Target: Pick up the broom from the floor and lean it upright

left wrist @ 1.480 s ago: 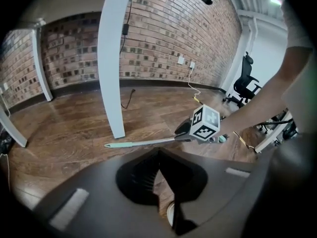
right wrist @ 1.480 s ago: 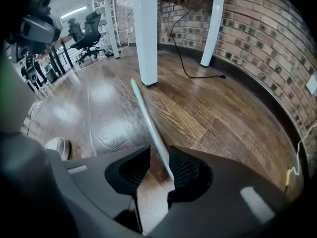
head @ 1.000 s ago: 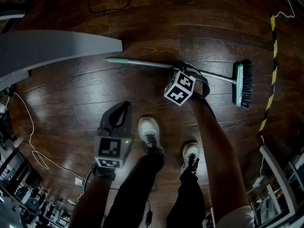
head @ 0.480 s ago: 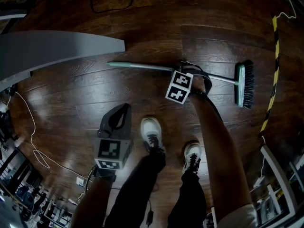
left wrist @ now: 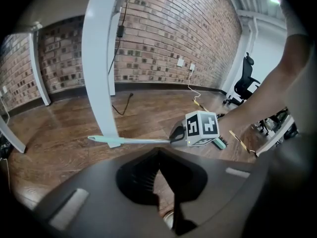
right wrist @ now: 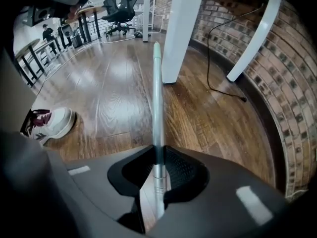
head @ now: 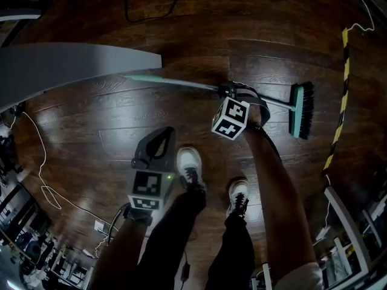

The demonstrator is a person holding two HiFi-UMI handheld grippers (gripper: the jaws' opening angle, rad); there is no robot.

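A dark, glossy wooden plank floor [head: 91, 132] carries everything here, and a red brick wall [left wrist: 163, 29] bounds its far side. A broad, pale grey curved column [head: 72, 62] stands at the floor's far left in the head view. It looks like the nearest upright surface to lean something on, though that is only a guess.

The long broom [head: 175, 82] has a slim pale-green and bare-metal handle and a teal brush head [head: 299, 110] with dark bristles. It stretches nearly level across the far part of the floor. Its handle tip is by the column's foot and its head is toward the right edge, near a strip of yellow-and-black striped tape [head: 344, 71]. Whether it has fully cleared the boards cannot be told.

The right gripper [head: 225, 89], dark grey with a marker cube, points steeply down over the handle, nearer the head than the tip. That spot is likely close to the balance point, so the broom should come up without tipping. Its jaws have just been closing and now pinch the handle [right wrist: 156, 83] where green meets metal.

The left gripper [head: 164, 133], of the same build, hangs well apart from the broom, beside the person's white trainers [head: 190, 162]. Its tips are pressed together on nothing, and it is probably kept in reserve to steady the handle later.
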